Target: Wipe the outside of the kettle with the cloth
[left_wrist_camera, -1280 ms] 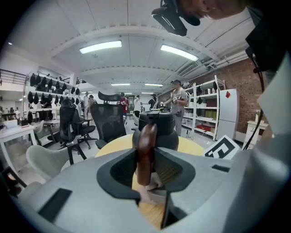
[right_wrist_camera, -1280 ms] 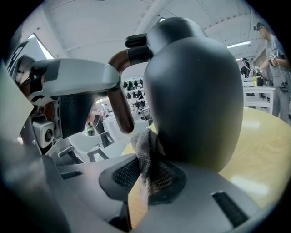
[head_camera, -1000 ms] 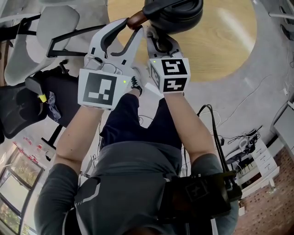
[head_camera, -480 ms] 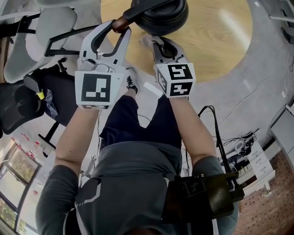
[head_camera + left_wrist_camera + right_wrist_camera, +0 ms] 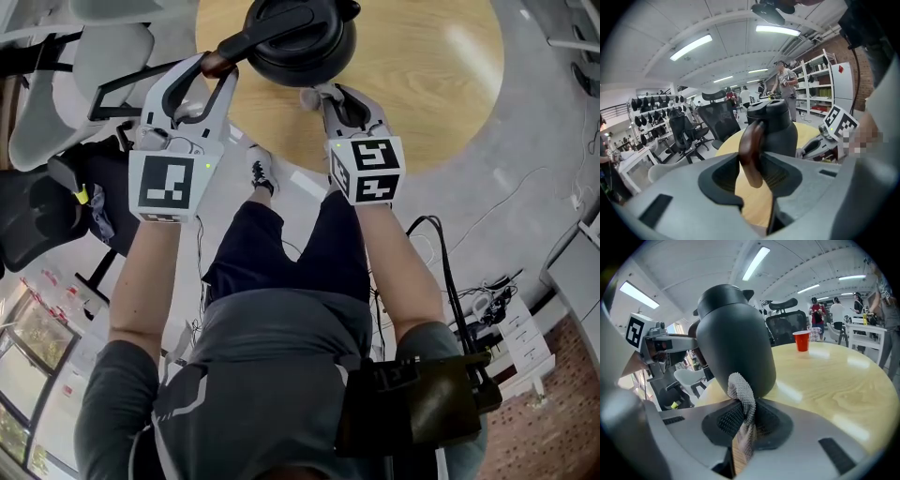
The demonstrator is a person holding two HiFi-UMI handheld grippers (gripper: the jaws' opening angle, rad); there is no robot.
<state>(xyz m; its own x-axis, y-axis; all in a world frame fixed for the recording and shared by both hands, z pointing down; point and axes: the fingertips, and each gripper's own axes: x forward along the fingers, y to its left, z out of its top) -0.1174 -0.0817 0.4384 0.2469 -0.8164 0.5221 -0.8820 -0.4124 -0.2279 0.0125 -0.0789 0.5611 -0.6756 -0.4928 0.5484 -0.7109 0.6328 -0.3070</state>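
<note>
Black rounded kettle (image 5: 300, 42) with brown handle (image 5: 751, 150) stood near the edge of the round pale wooden table (image 5: 422, 103). Left gripper (image 5: 211, 66): jaws parted, just opened, handle loose between them. Right gripper (image 5: 336, 94): clamped on the grey knitted cloth (image 5: 743, 397), which touched the kettle's lower side. Only the right gripper view showed the red cup (image 5: 802, 341). Black office chairs (image 5: 719, 117) stood beyond.

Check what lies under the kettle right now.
The round wooden table lies under the kettle. In the right gripper view the cloth pinched by the right gripper covers the base, so contact cannot be confirmed.
</note>
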